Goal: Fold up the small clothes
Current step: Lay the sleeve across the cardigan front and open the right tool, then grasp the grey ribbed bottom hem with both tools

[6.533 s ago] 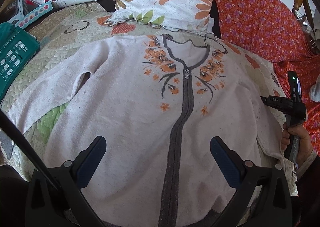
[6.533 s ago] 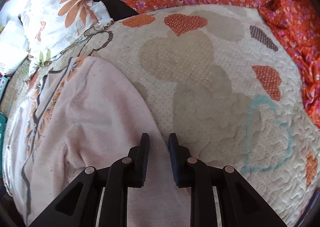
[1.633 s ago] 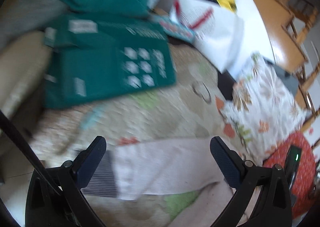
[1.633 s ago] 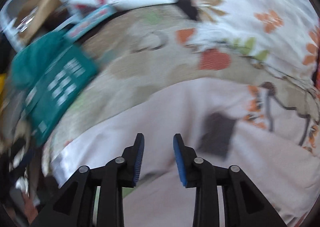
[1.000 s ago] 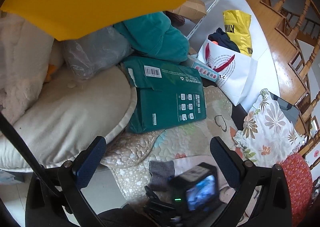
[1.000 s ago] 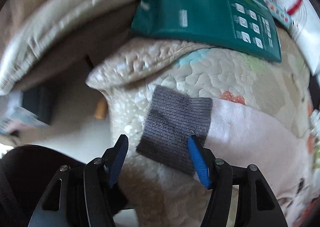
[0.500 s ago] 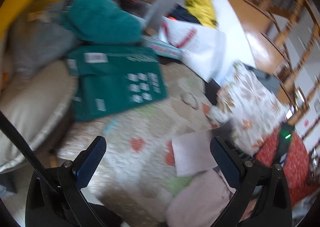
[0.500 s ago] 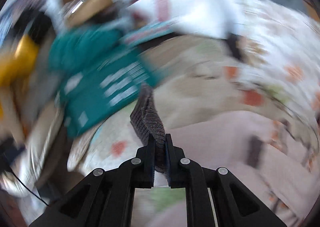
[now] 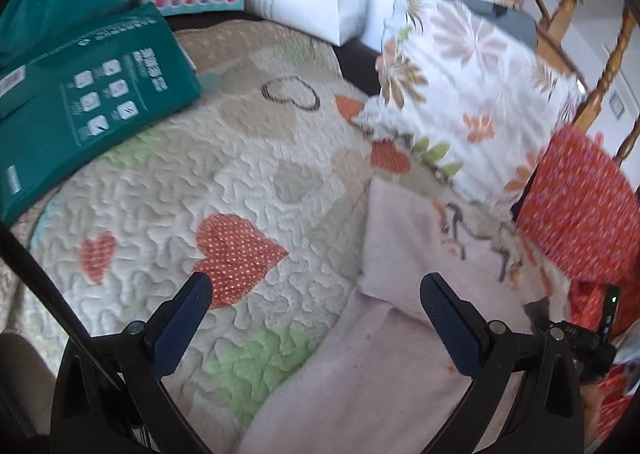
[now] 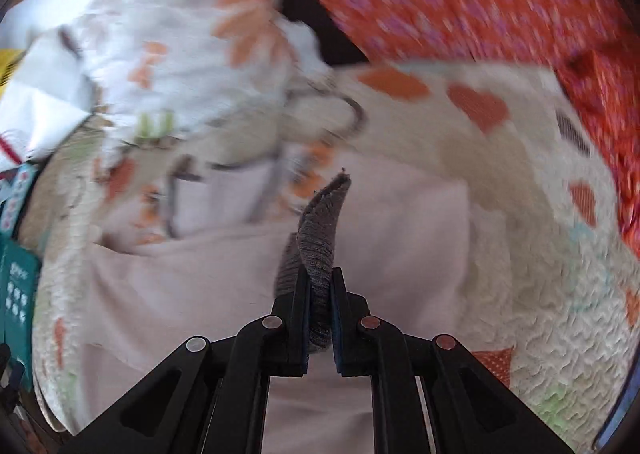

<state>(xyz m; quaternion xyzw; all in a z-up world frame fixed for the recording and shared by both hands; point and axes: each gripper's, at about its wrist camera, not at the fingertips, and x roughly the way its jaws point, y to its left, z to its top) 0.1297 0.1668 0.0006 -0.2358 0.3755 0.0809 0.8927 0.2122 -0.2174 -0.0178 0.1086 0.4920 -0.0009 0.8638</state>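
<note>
Cardigan [image 10: 192, 294] on quilt [image 9: 248, 198], sleeve folded across. Right gripper [image 10: 320, 318] clamped on grey cuff [image 10: 320, 230]. Left gripper [image 9: 316, 318] wide open, empty.

**Two wrist cameras angled down over one bed**

The left wrist view looked forward and down between wide-set jaws at the quilt [image 9: 248, 190], close above it, with the floral pillow [image 9: 472, 102] beyond. The right wrist view faced down from close over the pale cardigan [image 10: 400, 238]. Both views shared the quilt, pillow, cardigan, orange cloth [image 9: 576, 206] and green package [image 9: 80, 94].
</note>
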